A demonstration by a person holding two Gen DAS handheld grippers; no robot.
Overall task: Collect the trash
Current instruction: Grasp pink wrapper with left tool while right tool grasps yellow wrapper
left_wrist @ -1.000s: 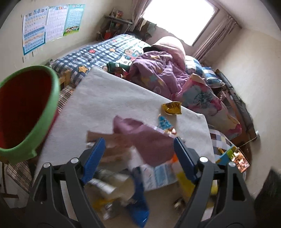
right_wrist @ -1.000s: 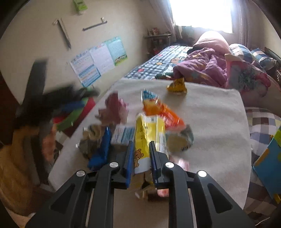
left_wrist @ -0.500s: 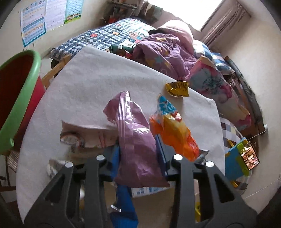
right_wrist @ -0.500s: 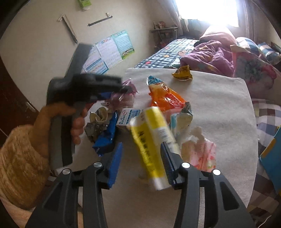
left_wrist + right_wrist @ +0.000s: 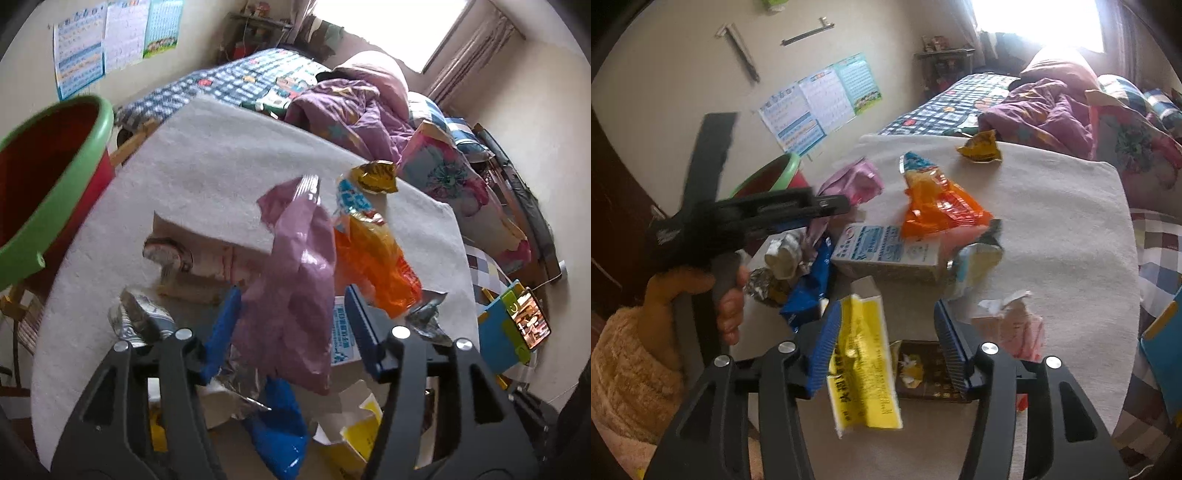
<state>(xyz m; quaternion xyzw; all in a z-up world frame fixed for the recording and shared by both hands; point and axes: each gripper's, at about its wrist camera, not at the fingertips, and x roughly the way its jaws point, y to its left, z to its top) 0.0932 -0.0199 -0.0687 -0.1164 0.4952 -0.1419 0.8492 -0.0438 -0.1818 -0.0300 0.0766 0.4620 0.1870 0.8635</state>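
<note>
My left gripper (image 5: pixel 293 325) hangs over a pile of wrappers on the white-clothed table (image 5: pixel 221 155). Its jaws are opening. A purple wrapper (image 5: pixel 295 288) stands between them, against the left pad (image 5: pixel 225 321) and apart from the right one. My right gripper (image 5: pixel 888 347) is opening too. A blurred yellow packet (image 5: pixel 864 369) lies by its left pad (image 5: pixel 827 343), with a gap to the right pad. The right wrist view also shows the left gripper (image 5: pixel 834 205) in a hand, with the purple wrapper (image 5: pixel 853 182) at its tip.
A red bin with a green rim (image 5: pixel 55 177) stands off the table's left edge. On the cloth lie an orange wrapper (image 5: pixel 942 206), a gold wrapper (image 5: pixel 980 147), a blue wrapper (image 5: pixel 812 288), a white-blue carton (image 5: pixel 886 251) and crumpled foil (image 5: pixel 136 321). A bed (image 5: pixel 351 110) lies behind.
The left jaws closed on the purple wrapper, then widened again. The right jaws went from shut on the yellow packet to wide apart, and the packet has slipped lower between them.
</note>
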